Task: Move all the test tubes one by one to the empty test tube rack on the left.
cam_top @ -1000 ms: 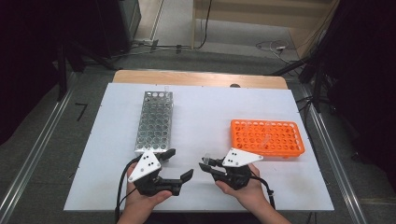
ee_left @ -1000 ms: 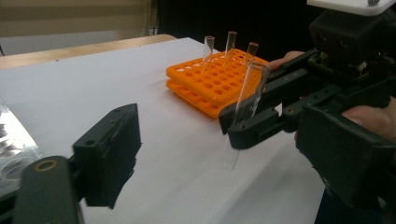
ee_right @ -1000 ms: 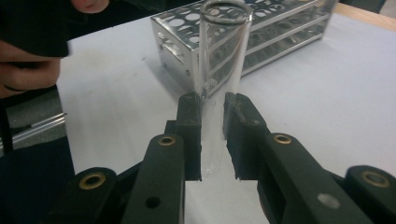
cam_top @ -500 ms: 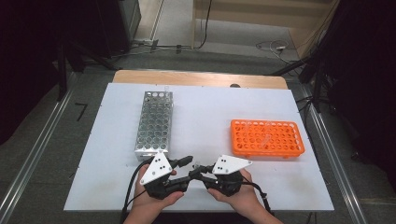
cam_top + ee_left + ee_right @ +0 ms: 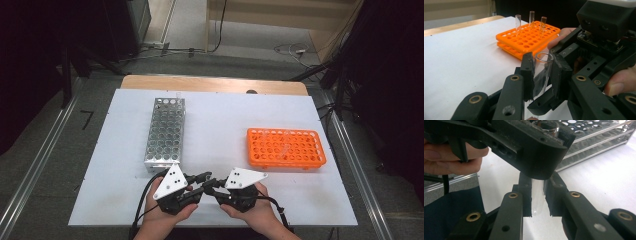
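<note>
Clear glossy glass tube [image 5: 543, 65], matt orange plastic rack [image 5: 286, 148], shiny perforated metal rack [image 5: 165, 135], matt white tabletop [image 5: 220, 125].

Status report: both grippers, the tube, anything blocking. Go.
Left gripper has just closed on the clear glass test tube. Right gripper shut on the same tube's lower end. Orange plastic rack and metal rack stand apart. Nothing in the way.
</note>
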A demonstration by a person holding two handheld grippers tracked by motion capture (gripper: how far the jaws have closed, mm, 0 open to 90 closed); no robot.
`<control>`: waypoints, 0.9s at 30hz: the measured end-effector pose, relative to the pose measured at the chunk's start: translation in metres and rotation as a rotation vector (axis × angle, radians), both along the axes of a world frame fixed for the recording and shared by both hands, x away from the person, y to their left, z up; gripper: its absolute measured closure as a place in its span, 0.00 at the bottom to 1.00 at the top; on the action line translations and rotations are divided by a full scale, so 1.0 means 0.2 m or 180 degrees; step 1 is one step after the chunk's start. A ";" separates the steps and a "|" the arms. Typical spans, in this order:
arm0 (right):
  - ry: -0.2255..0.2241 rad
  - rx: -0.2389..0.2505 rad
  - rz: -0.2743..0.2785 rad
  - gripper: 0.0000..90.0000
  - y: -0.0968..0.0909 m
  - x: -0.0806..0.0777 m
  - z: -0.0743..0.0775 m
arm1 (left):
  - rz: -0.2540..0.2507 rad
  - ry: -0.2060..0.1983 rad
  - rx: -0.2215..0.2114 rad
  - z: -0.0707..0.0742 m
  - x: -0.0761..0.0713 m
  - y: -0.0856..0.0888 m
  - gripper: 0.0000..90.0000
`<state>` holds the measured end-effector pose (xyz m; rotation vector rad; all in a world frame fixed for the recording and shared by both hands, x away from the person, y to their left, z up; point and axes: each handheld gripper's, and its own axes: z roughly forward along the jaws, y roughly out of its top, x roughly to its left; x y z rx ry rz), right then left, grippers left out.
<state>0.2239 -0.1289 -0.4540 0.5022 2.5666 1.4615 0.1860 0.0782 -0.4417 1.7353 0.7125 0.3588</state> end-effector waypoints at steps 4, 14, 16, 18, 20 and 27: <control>0.0037 0.0019 0.0003 0.82 0.00 0.00 0.00 | 0.0009 -0.0012 -0.0020 0.00 0.00 0.01 0.84; 0.0107 0.0180 0.0024 0.56 -0.06 0.03 0.02 | 0.0019 -0.0031 -0.0059 0.03 0.02 0.05 0.85; 0.0094 0.0199 0.0017 0.44 -0.08 0.04 0.03 | 0.0044 -0.0040 -0.0047 0.04 0.02 0.06 0.85; 0.0052 0.0202 -0.0014 0.31 -0.10 0.03 0.04 | 0.0072 -0.0043 -0.0044 0.04 0.03 0.08 0.85; 0.0039 0.0192 -0.0052 0.21 -0.13 0.04 0.04 | 0.0111 -0.0039 -0.0035 0.05 0.04 0.10 0.85; 0.0098 0.0214 -0.0113 0.02 -0.26 0.05 0.05 | 0.0194 0.0003 -0.0008 0.07 0.07 0.15 0.85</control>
